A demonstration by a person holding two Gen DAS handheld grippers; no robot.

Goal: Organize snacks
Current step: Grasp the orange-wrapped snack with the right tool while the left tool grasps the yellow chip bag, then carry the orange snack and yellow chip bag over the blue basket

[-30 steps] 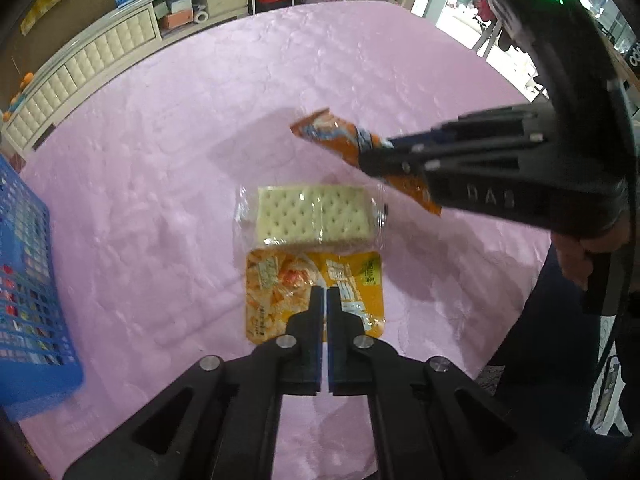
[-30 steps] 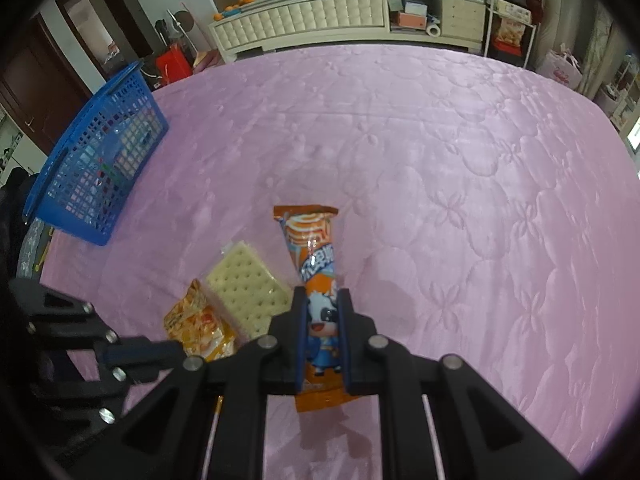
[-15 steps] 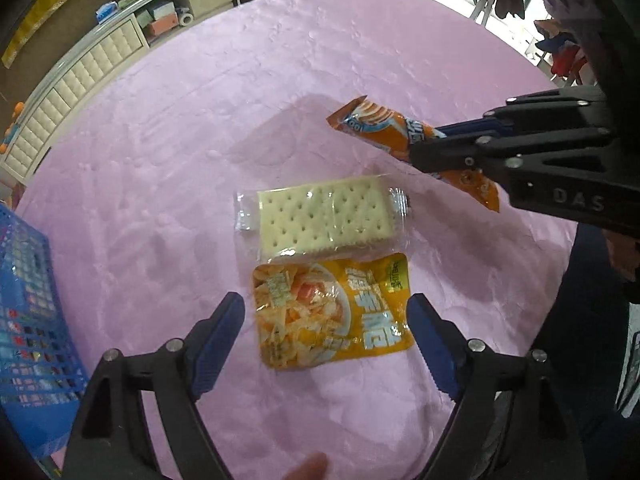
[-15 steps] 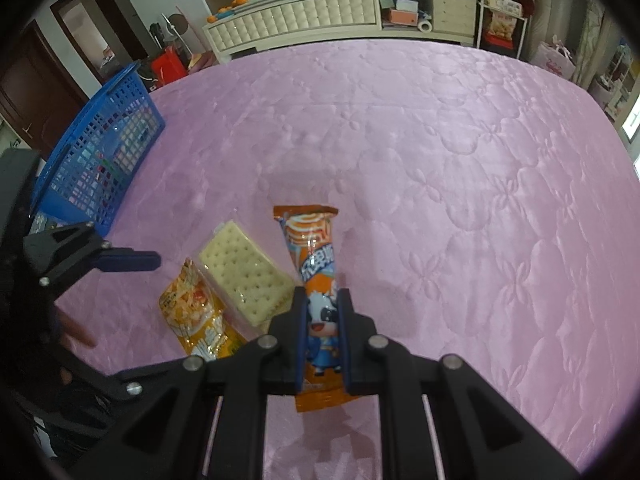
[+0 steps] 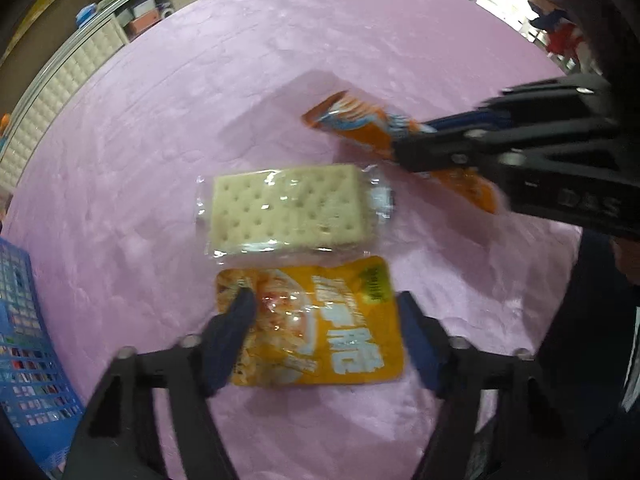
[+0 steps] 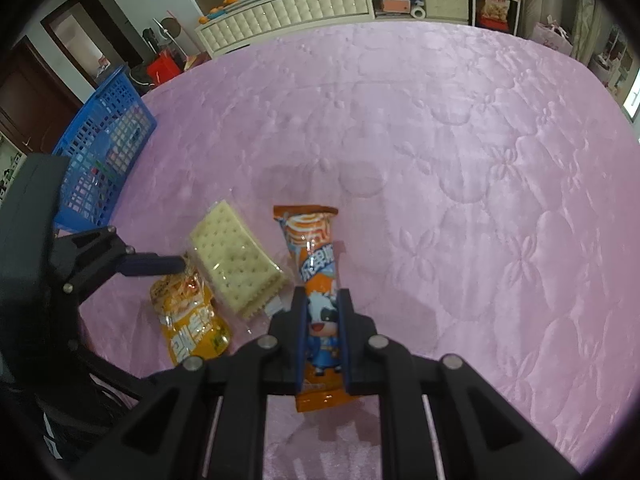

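My left gripper is open, its fingers straddling a yellow snack packet that lies on the pink tablecloth. A clear-wrapped cracker pack lies just beyond it. My right gripper is shut on an orange wafer bar wrapper with a cartoon cow and holds it above the cloth. In the left wrist view the right gripper holds the orange bar at the right. The right wrist view also shows the cracker pack, the yellow packet and the left gripper's fingers.
A blue plastic basket stands at the table's left edge; it also shows in the left wrist view. A white cabinet stands beyond the table. The pink quilted cloth covers the table.
My left gripper has opened and dropped closer over the yellow packet, its fingers now on either side of it. The right gripper keeps its hold on the orange bar.
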